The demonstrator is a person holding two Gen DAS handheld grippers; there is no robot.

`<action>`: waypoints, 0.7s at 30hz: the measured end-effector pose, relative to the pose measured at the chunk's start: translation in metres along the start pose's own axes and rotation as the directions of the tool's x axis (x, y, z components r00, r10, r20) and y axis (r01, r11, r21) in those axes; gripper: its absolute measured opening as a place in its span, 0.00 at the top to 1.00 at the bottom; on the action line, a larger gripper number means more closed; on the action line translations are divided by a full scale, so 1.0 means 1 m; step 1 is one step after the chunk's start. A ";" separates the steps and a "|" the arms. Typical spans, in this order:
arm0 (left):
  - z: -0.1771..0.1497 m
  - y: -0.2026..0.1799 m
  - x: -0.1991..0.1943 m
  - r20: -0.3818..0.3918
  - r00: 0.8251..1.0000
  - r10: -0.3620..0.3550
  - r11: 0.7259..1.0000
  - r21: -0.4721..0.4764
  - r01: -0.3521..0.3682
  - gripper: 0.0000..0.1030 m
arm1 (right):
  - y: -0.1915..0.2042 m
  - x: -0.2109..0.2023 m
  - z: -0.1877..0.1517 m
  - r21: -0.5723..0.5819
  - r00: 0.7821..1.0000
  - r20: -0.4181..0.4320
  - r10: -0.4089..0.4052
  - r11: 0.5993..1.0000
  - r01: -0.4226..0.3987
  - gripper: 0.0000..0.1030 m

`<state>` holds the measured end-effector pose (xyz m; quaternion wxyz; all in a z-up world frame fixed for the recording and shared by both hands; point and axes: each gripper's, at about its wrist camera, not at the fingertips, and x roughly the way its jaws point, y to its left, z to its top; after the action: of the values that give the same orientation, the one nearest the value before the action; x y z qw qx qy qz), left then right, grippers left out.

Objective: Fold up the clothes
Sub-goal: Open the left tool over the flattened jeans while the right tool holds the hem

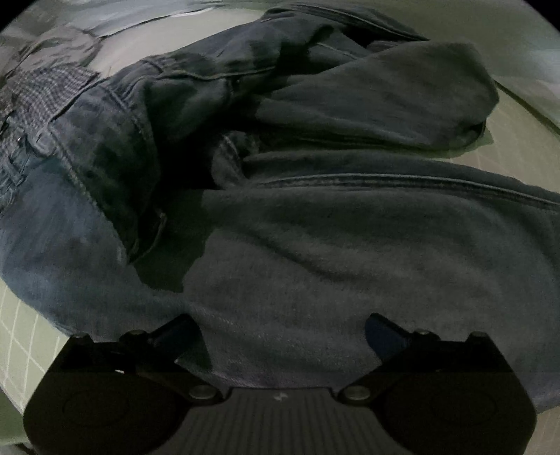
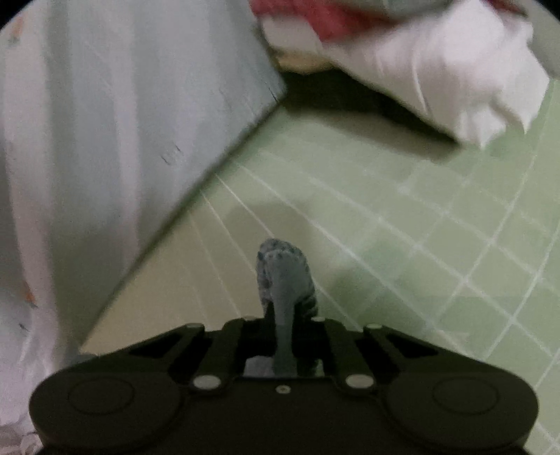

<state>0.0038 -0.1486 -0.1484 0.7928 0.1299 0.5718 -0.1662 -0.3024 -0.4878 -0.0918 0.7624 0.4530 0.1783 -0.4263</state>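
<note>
Work surface: one pale green cutting mat (image 2: pixel 402 224) ruled with a white grid, dim light. Far left of the right-hand view, one pale blue-white sheet of cloth (image 2: pixel 105 122) hangs or lies along the mat's edge. One pair of dark blue denim jeans (image 1: pixel 315 245), crumpled, covers most of the mat under the left claw; waistband at left, legs trailing right. Far right, one heap of white cloth (image 2: pixel 437 80) with a red piece (image 2: pixel 308 17) on top. Two claws. Left gripper (image 1: pixel 280 336): jaws spread wide above the denim, gripping nothing. Right gripper (image 2: pixel 283 315): jaws pinched together on one small fold of grey-blue fabric (image 2: pixel 283 273), raised off the mat.
</note>
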 end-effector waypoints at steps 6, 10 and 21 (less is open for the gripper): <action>-0.003 -0.001 0.001 0.008 1.000 -0.011 0.999 0.036 0.011 0.00 | 0.017 -0.098 0.008 -0.114 0.945 0.323 0.047 0.993 -0.010 0.95; -0.009 -0.003 0.000 0.034 0.999 -0.013 0.999 0.039 0.012 0.00 | -0.012 -0.093 -0.010 -0.147 0.956 0.260 -0.134 0.973 0.176 0.93; -0.021 -0.008 -0.007 0.065 0.998 0.001 1.000 0.005 -0.002 0.00 | -0.081 -0.078 -0.030 -0.062 0.943 0.059 -0.328 0.941 0.331 0.45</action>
<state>-0.0195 -0.1473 -0.1483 0.8108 0.1267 0.5452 -0.1711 -0.4090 -0.4431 -0.0999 0.7000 0.3791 0.2485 -0.5519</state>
